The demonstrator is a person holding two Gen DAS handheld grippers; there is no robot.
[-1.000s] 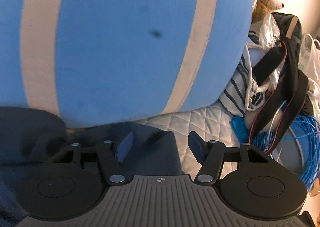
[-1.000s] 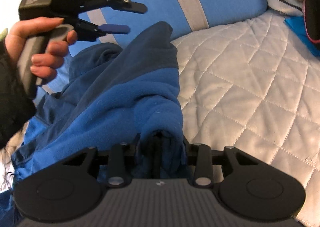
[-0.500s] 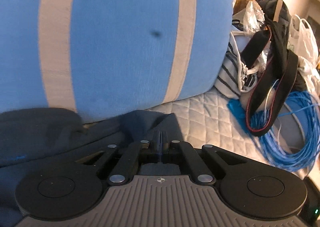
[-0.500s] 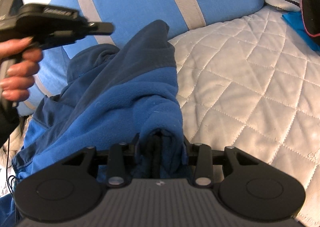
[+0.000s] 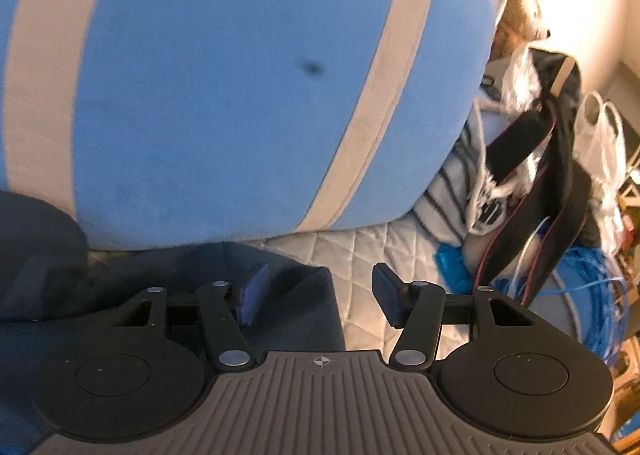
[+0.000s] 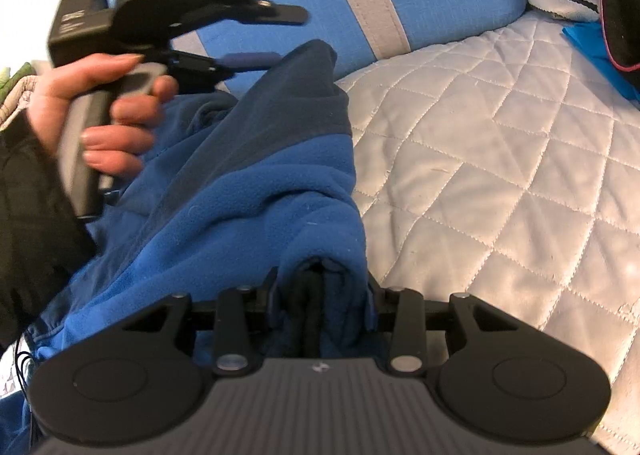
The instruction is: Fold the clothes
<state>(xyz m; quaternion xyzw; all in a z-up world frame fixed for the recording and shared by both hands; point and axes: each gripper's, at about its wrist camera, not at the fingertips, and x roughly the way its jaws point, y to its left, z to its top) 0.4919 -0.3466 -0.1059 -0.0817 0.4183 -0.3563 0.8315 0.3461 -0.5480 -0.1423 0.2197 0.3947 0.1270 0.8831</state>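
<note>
Left wrist: left hand-held gripper point(image 5: 316, 297) reopening after a brief empty snap, fleece point(image 5: 296, 307) corner below, ungripped. Right wrist: right hand-held gripper point(image 6: 322, 297) clamped on fleece; fold unstarted.

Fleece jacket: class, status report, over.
Left gripper opening, empty. Right gripper shut on fleece jacket. Blue pillow close behind.

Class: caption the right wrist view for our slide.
Right tool grips bunched blue fleece on the quilted bedspread.

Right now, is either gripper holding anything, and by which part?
The right gripper pinches the blue fleece by a bunched fold. The left gripper, jaws opening, holds nothing.
</note>
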